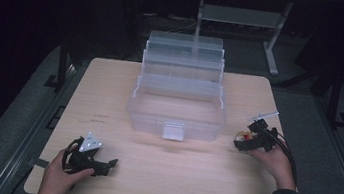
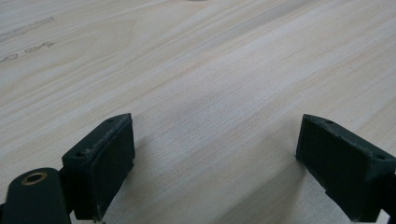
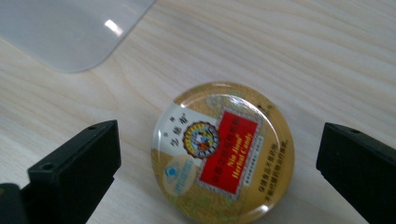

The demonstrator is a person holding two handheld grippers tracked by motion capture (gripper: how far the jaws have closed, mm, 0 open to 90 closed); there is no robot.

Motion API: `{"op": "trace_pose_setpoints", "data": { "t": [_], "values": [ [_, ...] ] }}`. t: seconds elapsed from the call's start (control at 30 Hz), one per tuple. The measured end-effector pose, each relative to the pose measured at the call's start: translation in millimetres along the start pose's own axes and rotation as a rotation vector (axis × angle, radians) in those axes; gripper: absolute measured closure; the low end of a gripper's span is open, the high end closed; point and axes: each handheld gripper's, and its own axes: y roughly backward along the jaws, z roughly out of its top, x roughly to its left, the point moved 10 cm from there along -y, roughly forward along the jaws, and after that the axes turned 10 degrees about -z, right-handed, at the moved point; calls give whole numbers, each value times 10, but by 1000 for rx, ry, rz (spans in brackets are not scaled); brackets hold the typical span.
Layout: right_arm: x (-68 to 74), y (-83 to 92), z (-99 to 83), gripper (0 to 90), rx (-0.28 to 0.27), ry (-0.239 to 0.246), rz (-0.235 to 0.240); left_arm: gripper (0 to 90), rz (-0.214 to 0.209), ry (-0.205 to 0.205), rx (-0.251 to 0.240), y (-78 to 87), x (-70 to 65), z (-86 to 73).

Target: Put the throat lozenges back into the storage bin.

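Between the wide-open jaws of my right claw (image 3: 219, 172), gripping nothing yet, the small round candy tin (image 3: 223, 151) lies flat on the surface (image 3: 303, 56), probably light, hard and slippery, so I'd squeeze its rim.

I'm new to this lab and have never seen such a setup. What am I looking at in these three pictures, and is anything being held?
No robot here: a person at a wooden table holds a hand-operated tool with two black jaws in each hand. The wide picture comes from a camera above the person, looking forward and down. The other two come from small cameras riding on the tools, looking along their jaws.

On the table stands a clear plastic organiser box, opened out in stepped tiers. Near its right side lies a round gold candy tin with a red label.

The left gripper rests over bare wood, jaws apart. The right gripper has its jaws spread on either side of the tin, not touching it. Nothing is held yet.
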Motion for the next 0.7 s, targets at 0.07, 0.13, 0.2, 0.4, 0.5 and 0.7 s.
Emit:
{"op": "trace_pose_setpoints", "data": {
  "t": [0.07,0.13,0.2,0.4,0.5,0.7],
  "values": [
    [11,-18,21,0,1,2,0,107,0,0,0,0,0,0],
    [11,-37,36,0,6,7,-8,107,0,0,0,0,0,0],
    [14,-55,49,0,8,2,-11,107,0,0,0,0,0,0],
    [8,-99,58,0,24,4,-21,107,0,0,0,0,0,0],
    [9,-123,47,0,34,6,-24,107,0,0,0,0,0,0],
    [3,-138,18,0,53,-1,-24,107,0,0,0,0,0,0]
  ]
}}
